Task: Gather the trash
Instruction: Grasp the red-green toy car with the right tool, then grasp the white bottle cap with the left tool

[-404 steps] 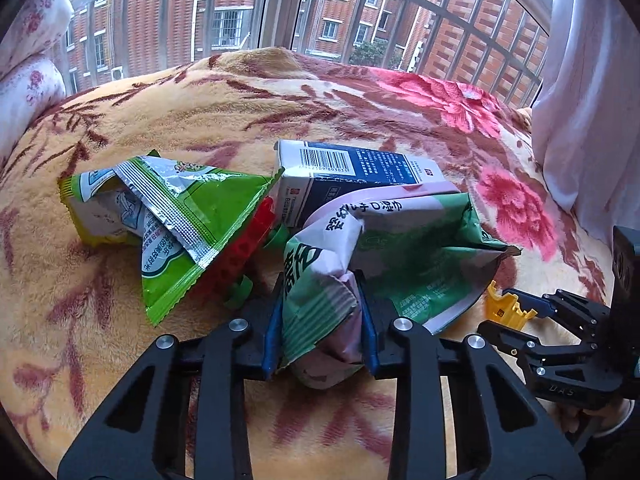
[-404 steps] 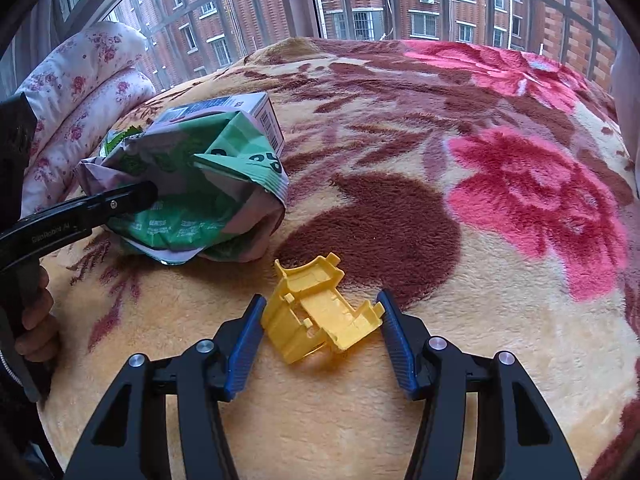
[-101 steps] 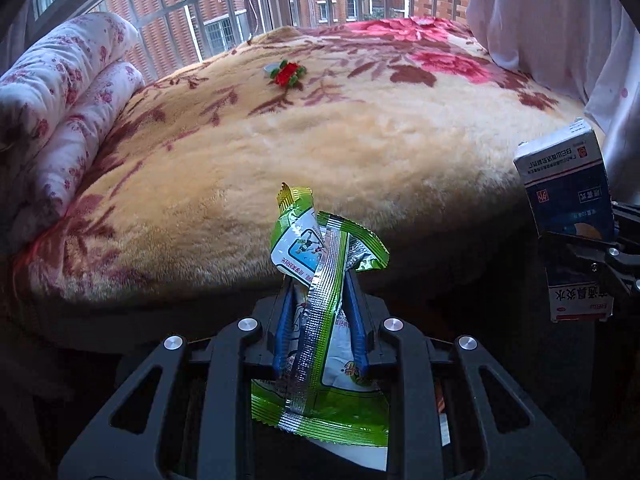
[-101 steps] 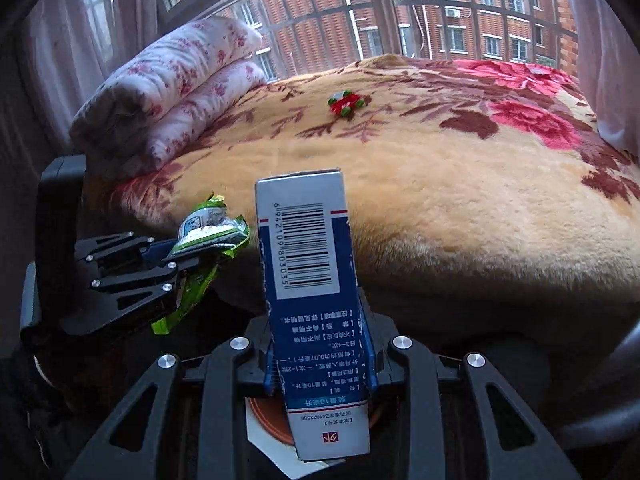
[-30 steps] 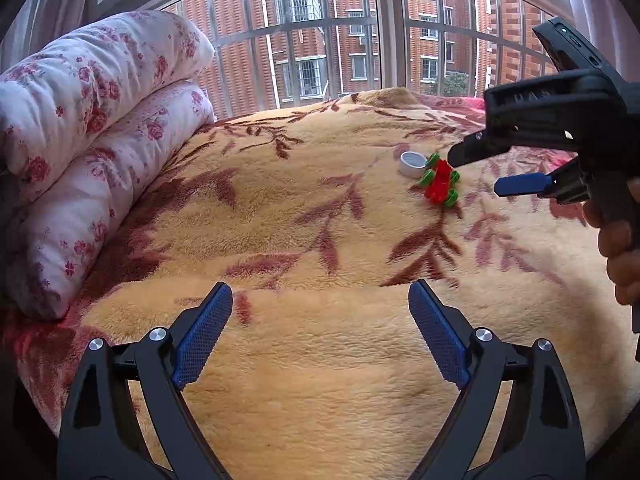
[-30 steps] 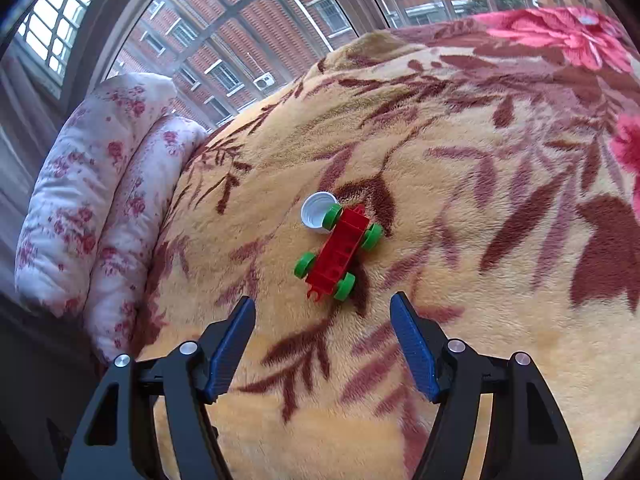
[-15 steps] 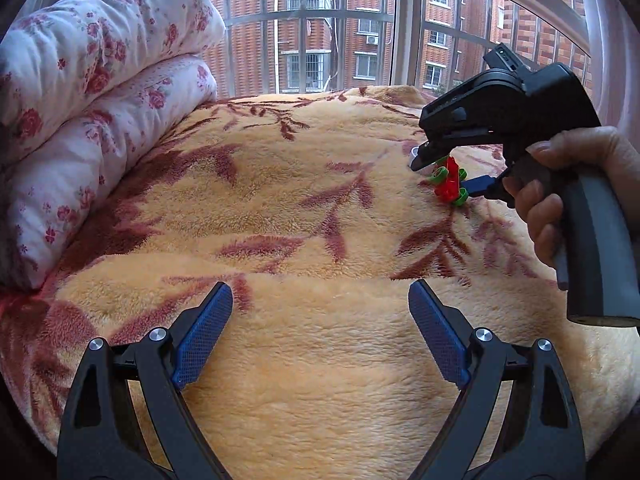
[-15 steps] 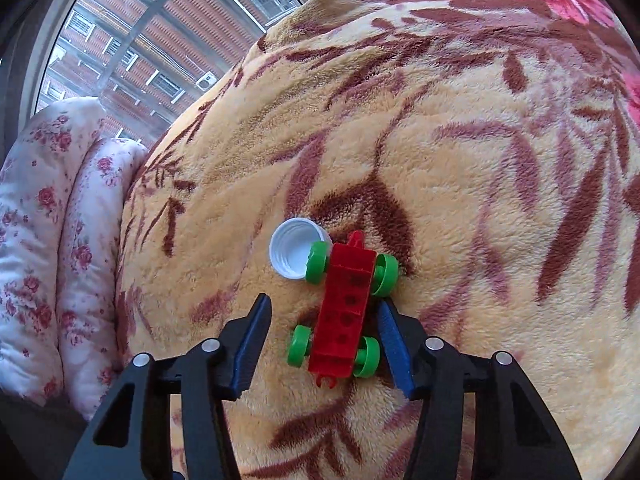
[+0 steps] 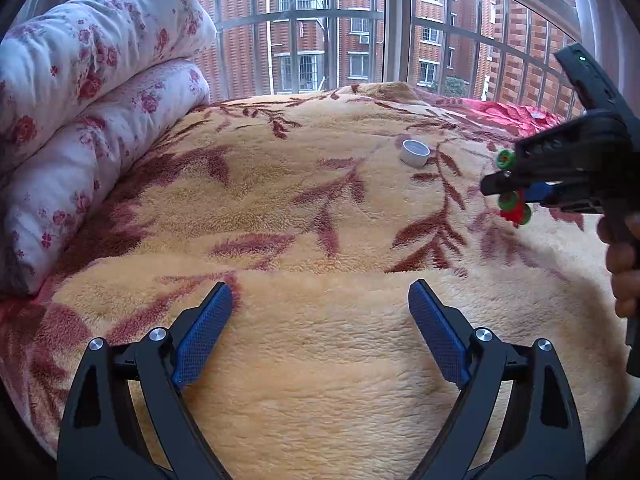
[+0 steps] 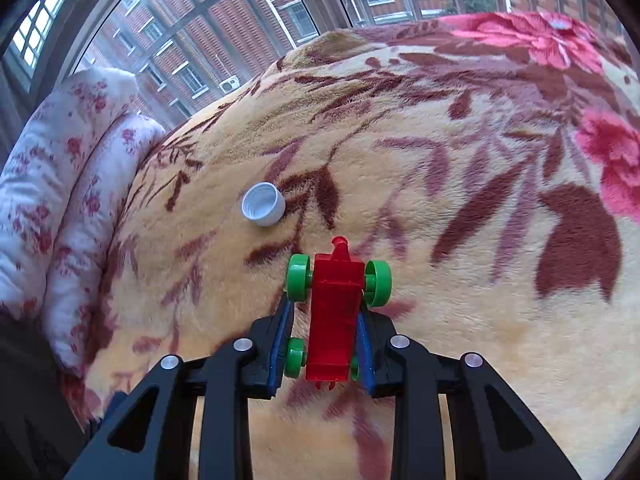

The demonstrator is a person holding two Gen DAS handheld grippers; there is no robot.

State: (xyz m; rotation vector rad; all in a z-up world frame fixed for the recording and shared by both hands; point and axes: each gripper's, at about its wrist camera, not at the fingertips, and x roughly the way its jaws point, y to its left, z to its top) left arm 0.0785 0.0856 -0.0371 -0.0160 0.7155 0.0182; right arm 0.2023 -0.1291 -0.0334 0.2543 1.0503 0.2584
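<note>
My right gripper (image 10: 325, 312) is shut on a red toy car with green wheels (image 10: 334, 312) and holds it just above the flowered blanket (image 10: 460, 240). The car also shows in the left wrist view (image 9: 514, 204), clamped in the right gripper (image 9: 508, 186) at the right. A white bottle cap (image 10: 263, 204) lies open side up on the blanket, beyond and left of the car; it also shows in the left wrist view (image 9: 415, 152). My left gripper (image 9: 318, 316) is open and empty, low over the near part of the blanket.
A rolled floral quilt (image 9: 92, 96) lies along the left side of the bed, also in the right wrist view (image 10: 60, 184). A barred window (image 9: 332, 32) runs behind the bed. The bed's near edge is below my left gripper.
My right gripper has closed on the red toy car and lifted it away from the white cap. The left gripper stays open, barely shifted.
</note>
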